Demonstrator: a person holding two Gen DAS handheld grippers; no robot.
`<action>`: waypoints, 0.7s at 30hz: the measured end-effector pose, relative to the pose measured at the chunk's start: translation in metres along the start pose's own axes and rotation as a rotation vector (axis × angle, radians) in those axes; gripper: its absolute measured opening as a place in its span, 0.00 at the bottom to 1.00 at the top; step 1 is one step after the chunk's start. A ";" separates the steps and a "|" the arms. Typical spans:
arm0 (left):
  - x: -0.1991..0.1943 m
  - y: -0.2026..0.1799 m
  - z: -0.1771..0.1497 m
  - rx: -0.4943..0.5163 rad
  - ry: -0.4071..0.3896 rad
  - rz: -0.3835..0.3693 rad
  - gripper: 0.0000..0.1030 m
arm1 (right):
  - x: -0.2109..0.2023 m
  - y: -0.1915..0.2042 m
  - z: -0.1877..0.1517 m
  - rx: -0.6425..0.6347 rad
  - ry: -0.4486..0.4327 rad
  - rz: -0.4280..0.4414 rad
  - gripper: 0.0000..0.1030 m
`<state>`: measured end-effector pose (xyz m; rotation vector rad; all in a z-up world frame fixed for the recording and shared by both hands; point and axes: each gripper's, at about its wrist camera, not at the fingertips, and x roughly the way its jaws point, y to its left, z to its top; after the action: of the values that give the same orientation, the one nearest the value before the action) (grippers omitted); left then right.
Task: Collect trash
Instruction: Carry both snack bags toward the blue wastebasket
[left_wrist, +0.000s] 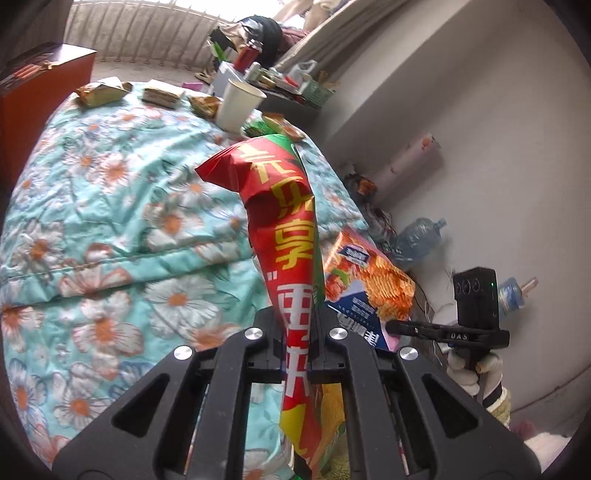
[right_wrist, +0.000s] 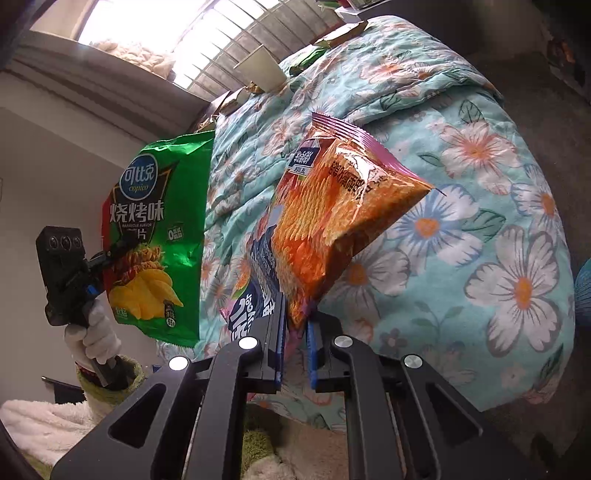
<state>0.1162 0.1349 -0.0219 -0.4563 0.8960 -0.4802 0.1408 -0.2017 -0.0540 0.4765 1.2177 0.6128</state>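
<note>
The left wrist view shows the left hand-held gripper (left_wrist: 297, 332) clenched on a red and green chip bag (left_wrist: 284, 236), seen edge-on with its red back and yellow lettering, the bag standing up from the jaws above the floral quilt (left_wrist: 110, 221) of the bed. Only the right wrist view shows that bag's green front (right_wrist: 159, 236), hanging at the left beside the bed's edge, with a white-gloved hand (right_wrist: 94, 332) below the gripper that grips it. The right hand-held gripper (right_wrist: 295, 332) is clamped on the lower corner of an orange chip bag (right_wrist: 332, 221), which rises from between its blue-padded fingers (right_wrist: 313, 354) and leans to the right over the quilt; the left view catches this same bag (left_wrist: 373, 273) just right of the red one, with the other gripper's body and a gloved hand (left_wrist: 465, 369) below it. Far across the bed the left view shows a white paper cup (left_wrist: 238, 105) standing upright among several crumpled wrappers (left_wrist: 101, 92). The right view shows the cup (right_wrist: 262, 70) near the window. Water bottles (left_wrist: 417, 236) on the floor by the wall appear in the left view only.
</note>
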 end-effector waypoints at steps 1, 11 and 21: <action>0.011 -0.007 -0.003 0.022 0.021 0.004 0.04 | 0.000 -0.004 0.000 0.017 -0.016 -0.007 0.13; 0.086 -0.009 -0.022 0.033 0.154 0.078 0.04 | 0.009 -0.044 -0.013 0.282 -0.249 0.071 0.21; 0.073 -0.007 -0.017 0.020 0.078 0.053 0.02 | 0.008 -0.031 -0.018 0.248 -0.369 0.004 0.11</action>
<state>0.1396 0.0845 -0.0729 -0.3966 0.9750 -0.4602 0.1307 -0.2196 -0.0844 0.7648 0.9423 0.3572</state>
